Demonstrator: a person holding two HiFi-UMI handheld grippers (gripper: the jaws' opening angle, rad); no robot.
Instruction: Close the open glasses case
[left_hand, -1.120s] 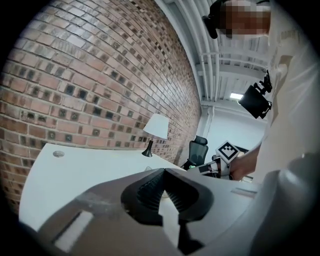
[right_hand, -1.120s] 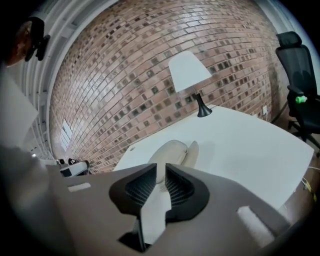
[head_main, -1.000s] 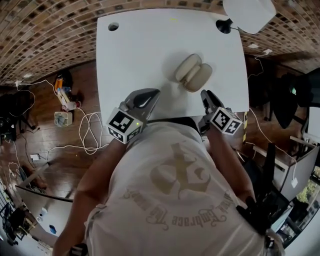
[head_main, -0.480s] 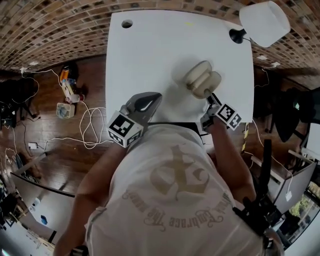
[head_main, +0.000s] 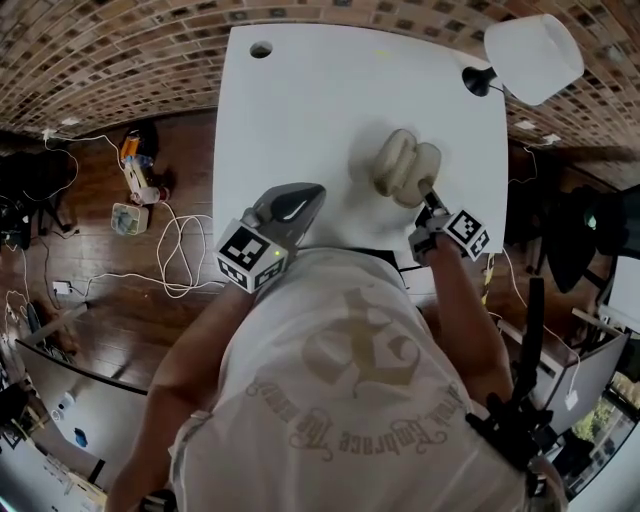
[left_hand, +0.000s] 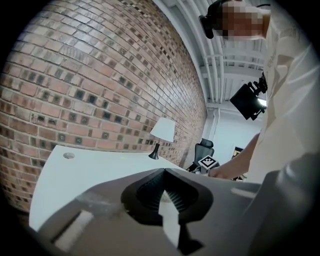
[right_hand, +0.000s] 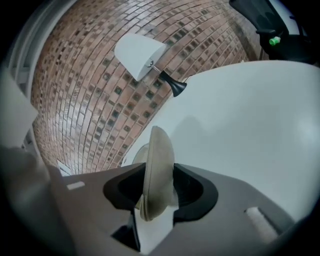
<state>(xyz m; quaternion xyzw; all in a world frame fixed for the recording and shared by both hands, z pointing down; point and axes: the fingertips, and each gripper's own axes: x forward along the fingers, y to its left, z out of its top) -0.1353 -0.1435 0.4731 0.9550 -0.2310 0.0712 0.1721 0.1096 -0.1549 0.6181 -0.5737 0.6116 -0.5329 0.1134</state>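
The beige glasses case (head_main: 404, 166) lies on the white table (head_main: 300, 100), right of centre, its two shells folded partly together. My right gripper (head_main: 428, 196) reaches it from the near side. In the right gripper view one shell (right_hand: 158, 150) stands on edge between the jaws of the right gripper (right_hand: 159, 169); the jaws are closing and both pads touch it. My left gripper (head_main: 312, 190) hovers over the table's near edge, left of the case and apart from it. Its jaws (left_hand: 165, 171) meet at the tips with nothing between them.
A white desk lamp (head_main: 530, 45) on a black base stands at the table's far right corner. A cable hole (head_main: 261, 49) sits at the far left corner. Cables (head_main: 180, 260) and small items lie on the wooden floor to the left. An office chair (left_hand: 204, 147) stands beyond the table.
My right gripper has come forward to the case and taken its near shell between the jaws. The shells now stand closer together than before. The left gripper has stayed put.
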